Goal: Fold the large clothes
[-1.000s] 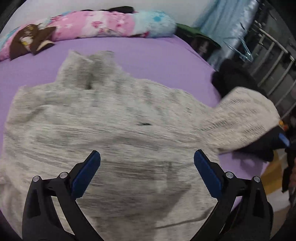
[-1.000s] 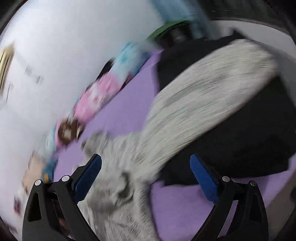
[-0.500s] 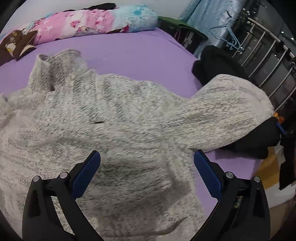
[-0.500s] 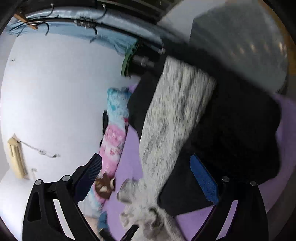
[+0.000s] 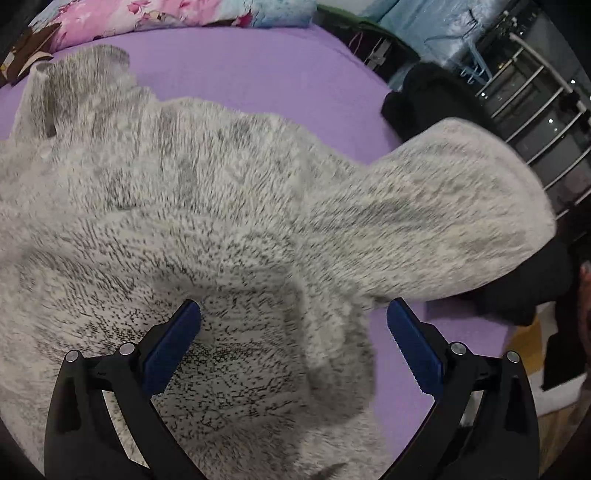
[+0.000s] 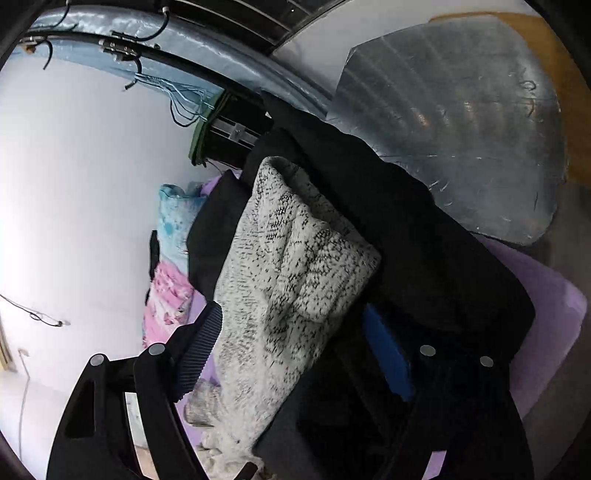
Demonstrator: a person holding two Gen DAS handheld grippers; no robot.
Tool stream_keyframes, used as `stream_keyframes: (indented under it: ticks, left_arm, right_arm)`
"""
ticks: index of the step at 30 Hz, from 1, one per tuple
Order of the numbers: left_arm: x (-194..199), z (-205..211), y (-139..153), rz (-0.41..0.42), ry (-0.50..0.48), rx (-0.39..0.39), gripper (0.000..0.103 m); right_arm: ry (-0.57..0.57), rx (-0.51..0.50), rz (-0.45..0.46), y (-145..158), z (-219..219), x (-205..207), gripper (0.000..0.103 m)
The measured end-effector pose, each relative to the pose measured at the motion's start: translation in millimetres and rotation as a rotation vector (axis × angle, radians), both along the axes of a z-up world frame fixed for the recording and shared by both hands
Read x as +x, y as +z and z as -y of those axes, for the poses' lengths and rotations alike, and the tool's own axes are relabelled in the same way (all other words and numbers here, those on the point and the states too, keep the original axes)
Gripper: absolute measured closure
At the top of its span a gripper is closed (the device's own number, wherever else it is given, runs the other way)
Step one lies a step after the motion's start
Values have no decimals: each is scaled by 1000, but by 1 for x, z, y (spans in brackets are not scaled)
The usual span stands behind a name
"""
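A large grey-and-white knit sweater (image 5: 184, 221) lies spread on the purple bed (image 5: 258, 74), collar at the far left. Its right sleeve (image 5: 443, 214) reaches across a pile of black clothes (image 5: 424, 96) at the bed's edge. My left gripper (image 5: 293, 306) hangs open just above the sweater's body near the armpit, with nothing held. In the right wrist view the sleeve (image 6: 288, 266) lies between the fingers of my right gripper (image 6: 291, 312). Its jaws are closing; the left finger (image 6: 203, 343) is at the knit's edge, and the blue right pad (image 6: 388, 350) stands off it.
A pink and blue rolled quilt (image 5: 166, 14) lies along the bed's far side. A metal rail (image 5: 535, 92) and blue hangers stand to the right. Black garments (image 6: 424, 258) sit under and around the sleeve, with a grey floor mat (image 6: 461, 129) beyond.
The left gripper has come lower and rightward over the sweater, toward the sleeve. The right gripper has rolled, closed in on the sleeve end, and its jaws have narrowed around it.
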State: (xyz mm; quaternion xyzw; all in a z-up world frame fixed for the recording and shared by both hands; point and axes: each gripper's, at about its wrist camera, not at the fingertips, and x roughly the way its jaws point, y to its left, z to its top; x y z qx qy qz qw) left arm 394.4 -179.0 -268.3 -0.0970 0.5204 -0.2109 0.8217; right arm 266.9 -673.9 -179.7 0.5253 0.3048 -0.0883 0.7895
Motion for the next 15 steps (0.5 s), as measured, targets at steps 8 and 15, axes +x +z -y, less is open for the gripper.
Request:
stream_keyframes:
  ticks: [8,15]
  left_arm:
    - [13,19,-22,37,1,103,5]
    - [22,38,-39,28,-13,208,4]
  right_arm:
    - [35,-81,-19,7,-8,20,43]
    - [70,-174,31,23,-17,23,62]
